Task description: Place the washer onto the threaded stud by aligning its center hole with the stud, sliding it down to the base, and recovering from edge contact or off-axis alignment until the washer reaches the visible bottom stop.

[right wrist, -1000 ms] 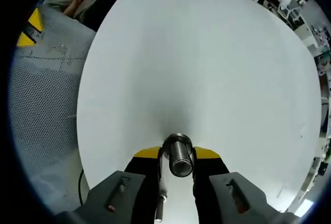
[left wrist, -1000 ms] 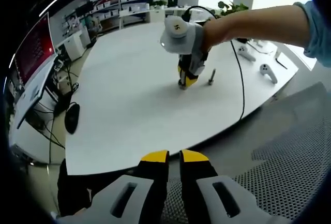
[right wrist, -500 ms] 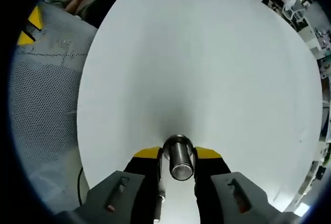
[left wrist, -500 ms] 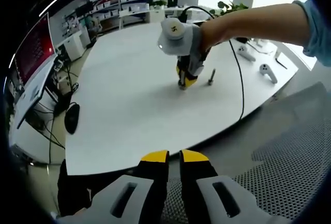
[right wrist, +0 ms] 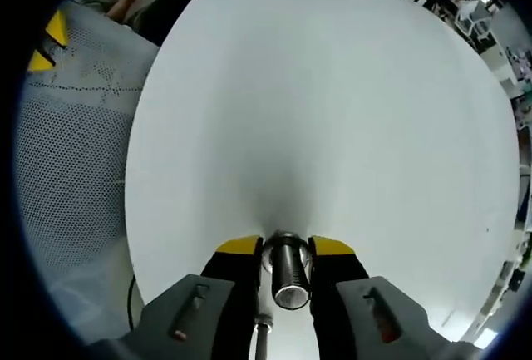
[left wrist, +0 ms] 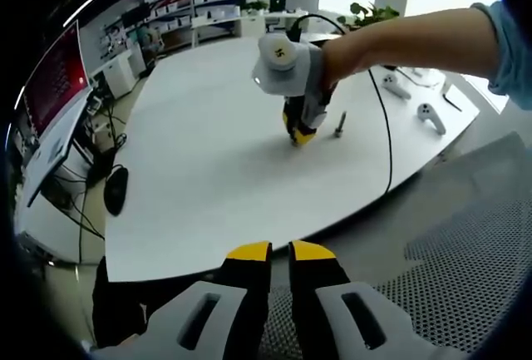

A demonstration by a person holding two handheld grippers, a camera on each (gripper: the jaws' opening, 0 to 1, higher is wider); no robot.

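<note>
Left gripper view, own gripper: the left gripper sits at 6 o'clock, its yellow-tipped jaws nearly together with nothing between them, hanging off the near edge of the white table above grey mesh.
Left gripper view, other gripper: the right gripper is just above centre, pointing down onto the table, with a person's bare forearm reaching in from 2 o'clock.
Left gripper view, loose bolt: a slim bolt stands on the table just beside those jaws, toward 3 o'clock.
Left gripper view, clutter: two white controllers near the table's far edge at 2 o'clock; a black mouse at 9 o'clock.
Right gripper view, grip: the right gripper at 6 o'clock is clenched on a threaded stud, its end face turned to the camera.
Right gripper view, washer: I cannot make out a separate washer; a bright ring at the stud's far end could be one.
Right gripper view, second rod: a thin rod shows below the left jaw.
Handling, judged: steel, stiff, small but dense, smooth and slippery; the threads offer bite, so a mid-length side grip suits; a washer would be thin, best pinched by its rim.
</note>
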